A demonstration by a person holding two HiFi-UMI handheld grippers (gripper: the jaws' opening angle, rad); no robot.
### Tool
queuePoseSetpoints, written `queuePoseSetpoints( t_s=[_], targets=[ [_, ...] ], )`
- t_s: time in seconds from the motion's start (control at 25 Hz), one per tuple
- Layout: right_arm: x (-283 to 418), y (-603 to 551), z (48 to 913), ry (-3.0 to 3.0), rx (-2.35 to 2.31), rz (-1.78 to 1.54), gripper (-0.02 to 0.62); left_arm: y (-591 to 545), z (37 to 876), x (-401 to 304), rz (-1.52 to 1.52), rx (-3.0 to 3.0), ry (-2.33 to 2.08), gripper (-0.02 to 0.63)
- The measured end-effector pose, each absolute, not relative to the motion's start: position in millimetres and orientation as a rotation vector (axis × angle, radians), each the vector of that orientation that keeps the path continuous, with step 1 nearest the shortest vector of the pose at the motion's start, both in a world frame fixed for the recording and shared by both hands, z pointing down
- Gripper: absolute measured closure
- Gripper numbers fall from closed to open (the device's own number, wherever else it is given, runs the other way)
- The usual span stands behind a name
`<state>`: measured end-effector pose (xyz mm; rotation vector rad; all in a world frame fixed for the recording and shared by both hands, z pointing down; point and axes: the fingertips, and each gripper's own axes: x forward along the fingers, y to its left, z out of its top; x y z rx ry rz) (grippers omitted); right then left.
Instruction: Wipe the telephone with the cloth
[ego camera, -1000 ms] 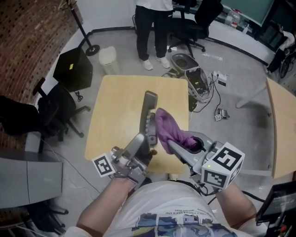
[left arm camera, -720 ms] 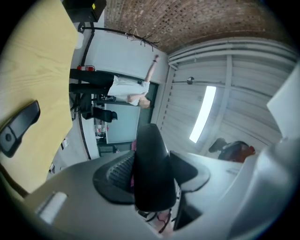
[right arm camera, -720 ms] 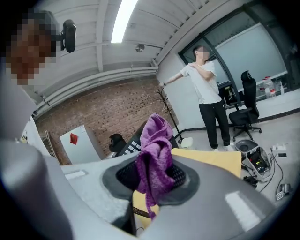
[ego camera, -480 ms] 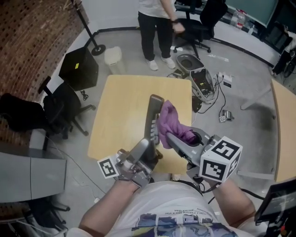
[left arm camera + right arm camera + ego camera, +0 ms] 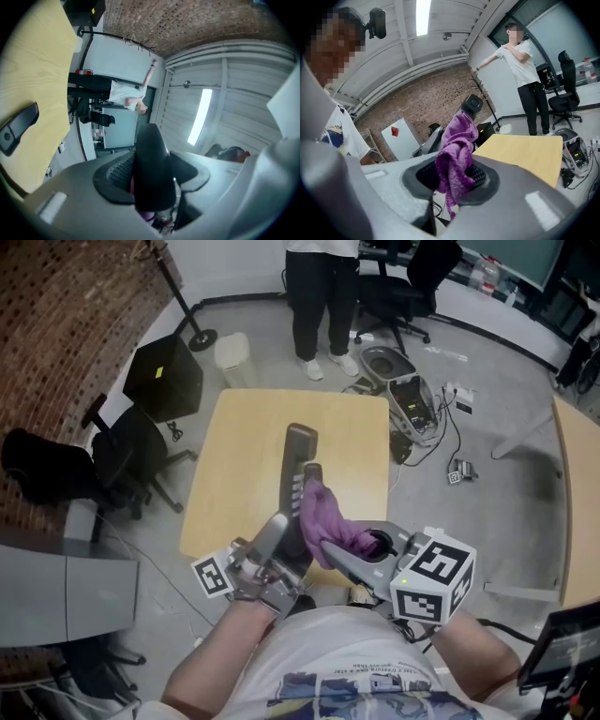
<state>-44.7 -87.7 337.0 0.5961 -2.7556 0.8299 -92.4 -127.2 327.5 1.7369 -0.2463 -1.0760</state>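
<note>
A black telephone handset (image 5: 298, 457) stands up over the wooden table (image 5: 234, 474), and my left gripper (image 5: 292, 526) is shut on its lower end. In the left gripper view the handset (image 5: 152, 168) fills the gap between the jaws. My right gripper (image 5: 330, 542) is shut on a purple cloth (image 5: 322, 517), which lies against the handset's right side just above the left gripper. In the right gripper view the cloth (image 5: 457, 154) hangs from the jaws and the handset's top (image 5: 472, 104) peeks out behind it.
A person (image 5: 322, 287) stands beyond the table's far edge. Black office chairs (image 5: 122, 460) and a black box (image 5: 164, 376) are on the left. A white bin (image 5: 232, 354) stands behind the table. A grey device (image 5: 412, 399) with cables lies on the floor at right.
The right gripper has drawn the purple cloth down the handset toward the left gripper. The left gripper and handset have kept about the same place. The standing person has shifted.
</note>
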Motion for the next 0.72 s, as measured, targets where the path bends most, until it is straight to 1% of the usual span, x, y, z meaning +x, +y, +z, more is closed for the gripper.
queuePoseSetpoints(
  t_s=[0.24, 0.52, 0.72],
  targets=[
    [-40, -72, 344, -2.739, 0.552, 0.821, 0.511, -129, 320, -97, -1.097, 1.742, -0.232, 0.359],
    [-8, -115, 327, -2.792, 0.762, 0.882, 0.511, -116, 317, -83, -1.077, 1.745, -0.187, 0.359],
    [-5, -137, 315, -2.840, 0.845, 0.966, 0.511, -105, 315, -75, -1.066, 1.754, -0.132, 0.359]
  ],
)
